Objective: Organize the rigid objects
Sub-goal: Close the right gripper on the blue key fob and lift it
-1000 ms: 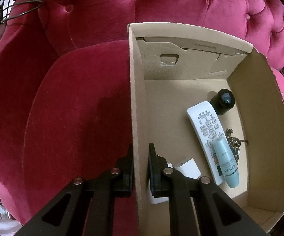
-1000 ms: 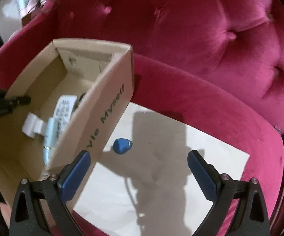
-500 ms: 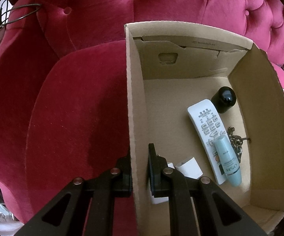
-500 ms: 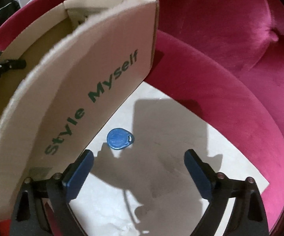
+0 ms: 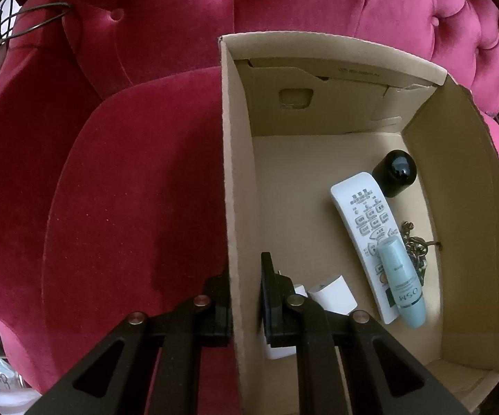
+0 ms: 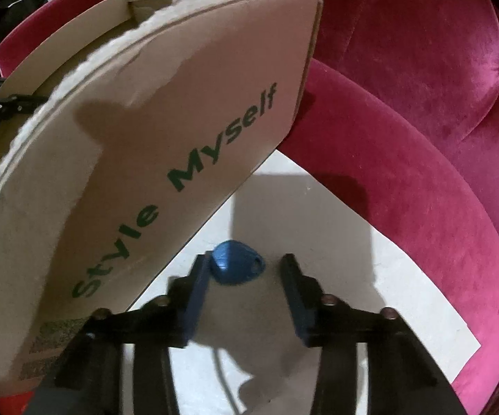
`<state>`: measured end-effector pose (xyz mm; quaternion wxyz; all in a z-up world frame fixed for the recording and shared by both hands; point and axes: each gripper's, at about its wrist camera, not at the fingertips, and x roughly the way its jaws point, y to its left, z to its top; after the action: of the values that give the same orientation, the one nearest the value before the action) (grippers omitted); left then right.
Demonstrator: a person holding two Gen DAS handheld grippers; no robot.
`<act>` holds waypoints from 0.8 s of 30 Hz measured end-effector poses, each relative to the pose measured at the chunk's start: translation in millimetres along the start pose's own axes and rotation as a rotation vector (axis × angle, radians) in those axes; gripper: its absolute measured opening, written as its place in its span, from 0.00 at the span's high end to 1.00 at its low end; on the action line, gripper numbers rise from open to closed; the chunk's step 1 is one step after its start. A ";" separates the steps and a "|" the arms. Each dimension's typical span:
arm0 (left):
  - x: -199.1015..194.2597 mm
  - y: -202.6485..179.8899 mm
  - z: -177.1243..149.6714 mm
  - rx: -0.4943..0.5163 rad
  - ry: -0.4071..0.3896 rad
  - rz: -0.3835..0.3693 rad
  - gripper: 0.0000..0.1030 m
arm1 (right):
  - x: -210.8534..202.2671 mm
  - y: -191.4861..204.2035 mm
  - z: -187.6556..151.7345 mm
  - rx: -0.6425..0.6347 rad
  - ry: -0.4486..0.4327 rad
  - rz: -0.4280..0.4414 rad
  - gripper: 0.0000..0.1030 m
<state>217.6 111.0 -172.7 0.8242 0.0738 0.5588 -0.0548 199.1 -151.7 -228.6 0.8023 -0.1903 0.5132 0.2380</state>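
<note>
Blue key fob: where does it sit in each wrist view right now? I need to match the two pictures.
Left wrist view: not in it; the cardboard box and its contents fill the right half.
Right wrist view: the blue key fob lies lower centre on the pale board, between the fingers of the right gripper, whose jaws have just been closing, beside the box's printed wall.
Shared landmark: the cardboard box, whose wall the left gripper clamps.

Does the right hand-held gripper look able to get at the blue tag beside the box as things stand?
Probably yes. The right hand-held gripper has just been closing with the blue tag between its fingers; its left finger touches it, the other stands apart. The cardboard box is close but not in the way.
</note>
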 end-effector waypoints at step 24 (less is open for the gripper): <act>-1.5 -12.3 -1.4 0.014 -0.004 0.026 0.88 | -30.0 6.2 -1.9 0.130 -0.033 -0.051 0.66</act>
<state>213.6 99.1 -172.5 0.8254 0.0864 0.5559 -0.0482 183.3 -153.3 -202.3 0.8272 -0.1468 0.5093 0.1866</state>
